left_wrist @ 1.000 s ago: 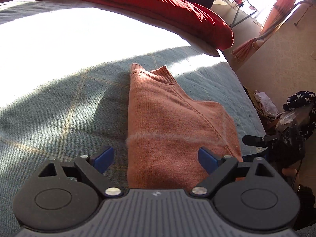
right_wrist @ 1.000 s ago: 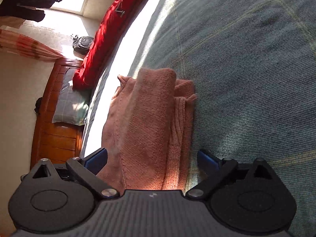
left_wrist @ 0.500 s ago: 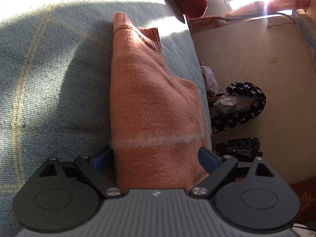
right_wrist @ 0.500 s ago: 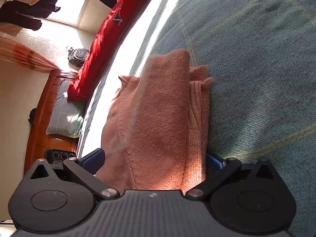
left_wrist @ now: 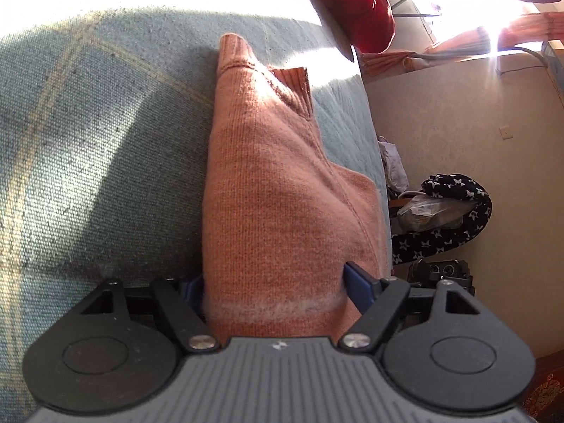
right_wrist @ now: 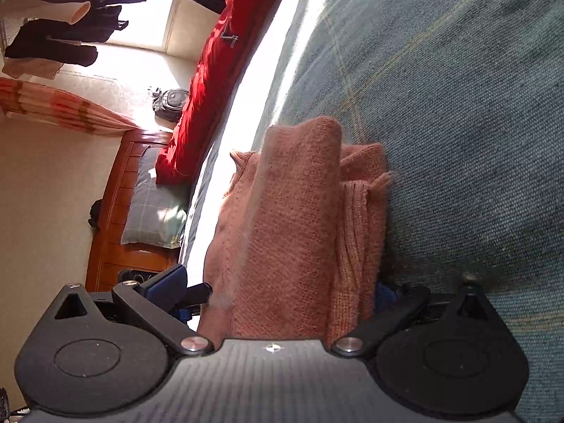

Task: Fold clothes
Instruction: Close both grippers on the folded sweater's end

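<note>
A folded orange knit sweater lies on the grey-green checked bed cover, near the bed's edge. My left gripper straddles its near end. Its jaws are closing, both blue pads lie against the knit, and the sweater fills the gap. In the right wrist view the sweater stands as a thick stack of layers between the jaws of my right gripper. This gripper is open. Its left pad stands clear of the cloth, and the right one is mostly hidden behind the fold, down on the cover.
A red duvet lies along the far side of the bed. Beyond the bed edge are a star-patterned cloth over bags, a wooden headboard with a checked pillow, a backpack and hanging clothes.
The left gripper dropped and rolled in over the sweater's end, and its jaws narrowed onto it. The right gripper slid forward until the sweater sat deep between its jaws.
</note>
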`<state>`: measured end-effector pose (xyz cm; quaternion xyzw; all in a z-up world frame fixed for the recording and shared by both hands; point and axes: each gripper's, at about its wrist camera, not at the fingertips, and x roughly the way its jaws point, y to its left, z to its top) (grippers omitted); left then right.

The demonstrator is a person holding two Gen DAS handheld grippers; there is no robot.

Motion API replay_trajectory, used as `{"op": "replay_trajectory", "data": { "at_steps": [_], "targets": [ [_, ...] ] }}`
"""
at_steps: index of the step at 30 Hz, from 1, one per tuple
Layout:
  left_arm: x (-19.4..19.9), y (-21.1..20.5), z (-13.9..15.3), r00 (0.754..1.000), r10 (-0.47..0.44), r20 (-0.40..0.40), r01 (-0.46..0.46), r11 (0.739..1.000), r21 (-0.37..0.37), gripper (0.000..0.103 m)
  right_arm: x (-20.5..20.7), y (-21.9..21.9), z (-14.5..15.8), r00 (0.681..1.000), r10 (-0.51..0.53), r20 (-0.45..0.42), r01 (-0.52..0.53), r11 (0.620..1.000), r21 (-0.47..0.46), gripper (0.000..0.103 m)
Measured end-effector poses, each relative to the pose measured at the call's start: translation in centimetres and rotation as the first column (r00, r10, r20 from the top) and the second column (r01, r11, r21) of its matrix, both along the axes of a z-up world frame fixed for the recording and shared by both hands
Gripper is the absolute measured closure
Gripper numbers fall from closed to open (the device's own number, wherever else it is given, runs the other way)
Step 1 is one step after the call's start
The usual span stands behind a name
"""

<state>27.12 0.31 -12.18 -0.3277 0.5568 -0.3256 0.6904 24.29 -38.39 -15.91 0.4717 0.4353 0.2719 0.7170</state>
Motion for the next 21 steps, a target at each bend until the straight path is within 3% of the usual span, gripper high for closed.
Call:
{"op": "replay_trajectory", "data": {
  "at_steps": [3,10,14,18,21],
  "targets": [
    [0.0,-0.7,0.1,1.000,0.029,0.006,-0.029,0.999,0.027,0.024,-0.3,-0.3,-0.1,0.999,0.003,0.035,-0.003,1.000,0.011,0.000],
    [-2.0,-0.6,0.4,0.992,0.126,-0.008,-0.125,0.991,0.041,0.025,0.7,-2.9,-1.4,0.993,0.113,0.018,-0.115,0.979,0.169,0.005],
    [-2.3,-0.6,0.1,0.987,0.162,-0.020,-0.160,0.986,0.054,0.025,1.0,-3.1,-1.5,0.990,0.138,0.015,-0.138,0.977,0.160,0.009],
    [-0.8,-1.4,-0.1,0.992,0.130,-0.012,-0.128,0.989,0.075,0.024,1.9,-2.6,-1.2,0.981,0.196,-0.008,-0.193,0.972,0.133,0.008],
    [-0.5,-1.1,-0.4,0.993,0.117,-0.013,-0.116,0.991,0.071,0.024,1.9,-2.3,-1.1,0.975,0.222,0.004,-0.220,0.966,0.139,0.002]
  ]
}}
